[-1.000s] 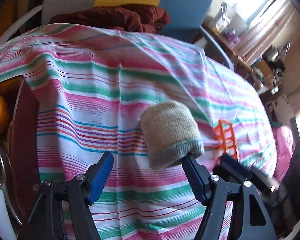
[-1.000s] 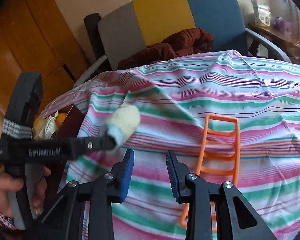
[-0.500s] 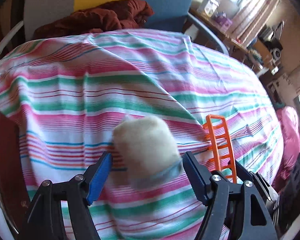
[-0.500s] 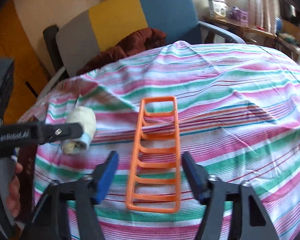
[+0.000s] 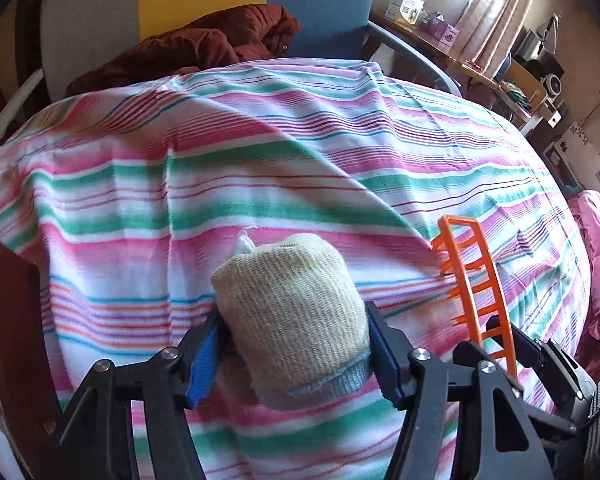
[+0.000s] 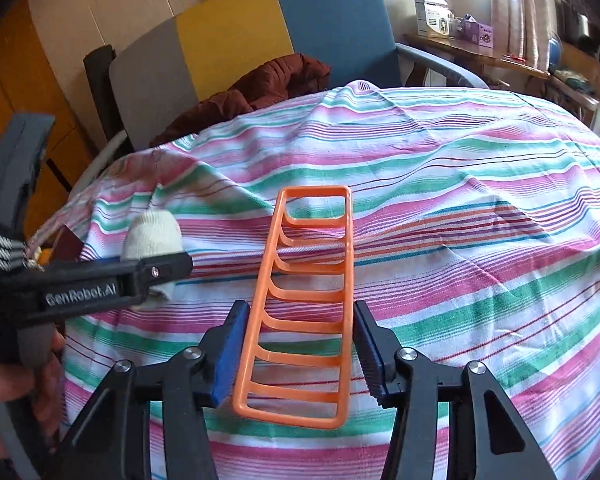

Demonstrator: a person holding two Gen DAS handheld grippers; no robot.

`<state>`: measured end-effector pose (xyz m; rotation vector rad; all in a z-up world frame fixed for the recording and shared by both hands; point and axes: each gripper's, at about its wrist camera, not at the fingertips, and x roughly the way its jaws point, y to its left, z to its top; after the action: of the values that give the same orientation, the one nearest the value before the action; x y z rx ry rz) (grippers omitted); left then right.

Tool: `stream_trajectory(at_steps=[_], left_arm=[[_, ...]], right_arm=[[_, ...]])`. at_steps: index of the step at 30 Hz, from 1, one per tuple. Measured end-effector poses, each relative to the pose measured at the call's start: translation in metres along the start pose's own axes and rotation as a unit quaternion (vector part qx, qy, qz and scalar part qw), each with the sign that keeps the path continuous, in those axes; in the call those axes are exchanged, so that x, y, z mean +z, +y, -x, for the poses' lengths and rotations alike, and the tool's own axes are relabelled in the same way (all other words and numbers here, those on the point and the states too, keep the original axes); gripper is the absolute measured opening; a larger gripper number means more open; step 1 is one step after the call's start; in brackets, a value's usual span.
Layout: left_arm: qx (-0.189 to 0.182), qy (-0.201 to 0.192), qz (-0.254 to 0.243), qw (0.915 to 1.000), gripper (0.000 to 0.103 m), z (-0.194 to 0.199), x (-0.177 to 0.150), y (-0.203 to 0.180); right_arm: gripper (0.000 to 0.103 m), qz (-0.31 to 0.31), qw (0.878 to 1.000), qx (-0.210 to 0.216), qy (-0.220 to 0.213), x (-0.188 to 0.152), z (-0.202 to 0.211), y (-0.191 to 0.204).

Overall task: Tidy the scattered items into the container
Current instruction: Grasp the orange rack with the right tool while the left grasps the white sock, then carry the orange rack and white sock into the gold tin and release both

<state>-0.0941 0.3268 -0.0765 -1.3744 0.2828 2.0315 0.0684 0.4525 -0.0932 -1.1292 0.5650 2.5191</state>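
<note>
My left gripper (image 5: 292, 348) level over desk, jaws clamping rolled sock (image 5: 290, 316). My right gripper (image 6: 298, 354) low, jaws spread astride orange rack (image 6: 306, 300) lying flat on striped cloth (image 6: 460, 200). Chair (image 6: 236, 36) behind.

a ribbed knit sock roll (image 5: 292, 316), cream with a grey-blue cuff, looks soft and matt. the orange ladder-shaped rack (image 6: 306, 300) is smooth, glossy plastic. the striped cloth (image 6: 460, 240) is thin, wrinkled woven cotton. gripper bodies are matt black plastic with shiny metal rivets.
</note>
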Motion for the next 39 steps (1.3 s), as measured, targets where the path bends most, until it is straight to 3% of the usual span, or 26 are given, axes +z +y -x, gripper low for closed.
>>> stream_trajectory(at_steps=[14,24,32,39], left_arm=[[0.021,-0.048,-0.004,0.9986,0.065,0.07,-0.04,0.025],[0.03,-0.081,0.005,0.9963,0.065,0.118,-0.061,0.053],[0.049,-0.115,0.056,0.9905,0.065,0.17,-0.1,0.121],[0.071,-0.1,0.11,0.9863,0.065,0.185,-0.14,0.186]], right_arm=[[0.052,-0.008,0.998,0.061,0.001,-0.012,0.032,0.043],[0.051,-0.03,0.99,0.136,0.019,-0.014,0.045,0.074],[0.051,-0.003,0.977,0.212,0.008,-0.007,0.076,0.127],[0.051,0.049,0.967,0.248,0.013,-0.005,0.085,0.187]])
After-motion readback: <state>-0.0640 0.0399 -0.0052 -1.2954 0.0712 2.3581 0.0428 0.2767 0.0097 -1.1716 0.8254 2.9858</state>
